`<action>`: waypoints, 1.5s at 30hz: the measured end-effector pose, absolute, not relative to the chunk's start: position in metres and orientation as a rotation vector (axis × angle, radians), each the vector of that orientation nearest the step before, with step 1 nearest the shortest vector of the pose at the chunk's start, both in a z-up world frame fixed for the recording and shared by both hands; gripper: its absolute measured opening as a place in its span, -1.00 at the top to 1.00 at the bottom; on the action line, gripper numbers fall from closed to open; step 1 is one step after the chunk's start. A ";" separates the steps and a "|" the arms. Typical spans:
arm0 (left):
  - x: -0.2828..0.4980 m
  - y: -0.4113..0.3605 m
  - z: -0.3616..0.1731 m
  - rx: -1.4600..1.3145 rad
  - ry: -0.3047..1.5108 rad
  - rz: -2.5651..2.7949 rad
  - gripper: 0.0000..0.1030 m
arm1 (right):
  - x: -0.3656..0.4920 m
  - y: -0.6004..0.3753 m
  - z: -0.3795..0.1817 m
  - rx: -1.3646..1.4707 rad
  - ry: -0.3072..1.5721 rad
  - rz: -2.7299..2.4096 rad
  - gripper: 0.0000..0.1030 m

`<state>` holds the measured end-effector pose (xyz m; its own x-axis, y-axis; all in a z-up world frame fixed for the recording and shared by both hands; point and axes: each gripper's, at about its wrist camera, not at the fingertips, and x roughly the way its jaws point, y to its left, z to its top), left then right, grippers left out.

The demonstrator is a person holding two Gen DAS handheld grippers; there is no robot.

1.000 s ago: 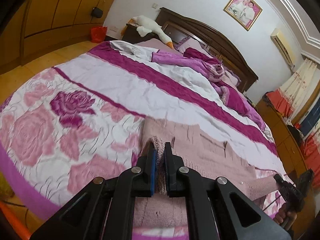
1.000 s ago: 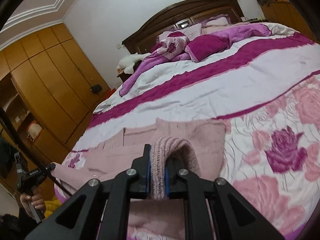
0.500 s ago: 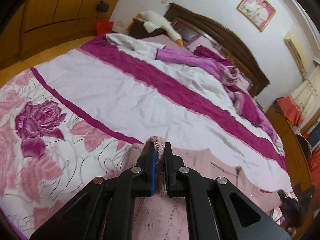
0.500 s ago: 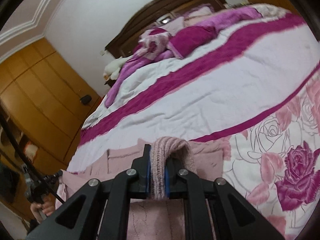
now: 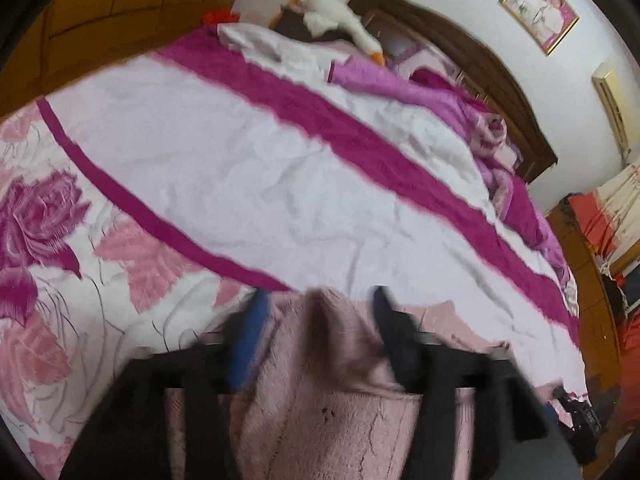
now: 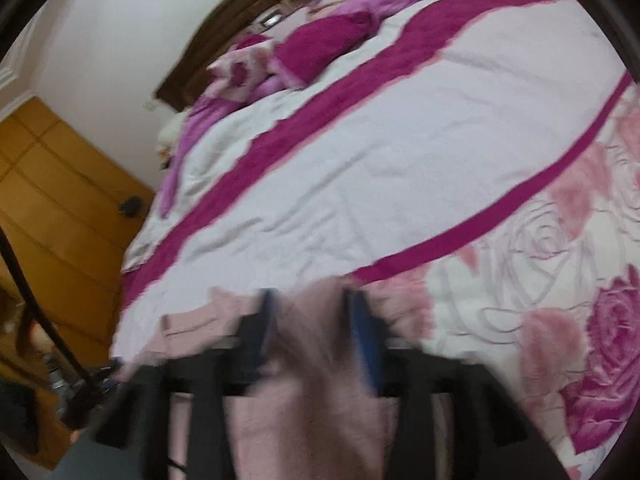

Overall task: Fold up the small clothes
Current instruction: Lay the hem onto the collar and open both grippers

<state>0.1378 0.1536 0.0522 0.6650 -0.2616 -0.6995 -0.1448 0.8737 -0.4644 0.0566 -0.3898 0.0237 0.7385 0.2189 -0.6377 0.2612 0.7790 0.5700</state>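
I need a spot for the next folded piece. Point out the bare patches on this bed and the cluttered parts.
Free: the white band of the bedspread between its two magenta stripes, and the rose-print area right of the pink sweater. Crowded: the headboard end, with the rumpled purple blanket and stuffed goose.

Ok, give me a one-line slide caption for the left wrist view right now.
Left hand-held gripper open over a fold of the pink knit garment on the rose-print bedspread.
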 end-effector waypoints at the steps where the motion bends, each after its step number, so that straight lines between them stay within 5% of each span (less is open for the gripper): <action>1: 0.134 0.155 0.057 -0.503 0.815 -0.064 0.10 | 0.054 -0.391 0.025 0.682 0.723 -0.055 -0.49; 14: 0.093 0.156 0.056 -0.571 0.871 -0.114 0.06 | 0.049 -0.379 0.035 0.611 0.772 -0.111 -0.61; 28: 0.014 0.193 0.037 -0.817 0.891 -0.231 0.05 | 0.005 -0.270 0.093 0.241 0.783 -0.018 -0.60; 41: -0.025 0.219 -0.012 -1.092 0.876 -0.142 -0.13 | 0.008 -0.144 0.098 0.196 0.870 0.161 -0.61; 45: -0.027 0.215 -0.019 -1.152 0.740 -0.162 -0.29 | 0.017 -0.097 0.098 0.106 0.917 0.215 -0.61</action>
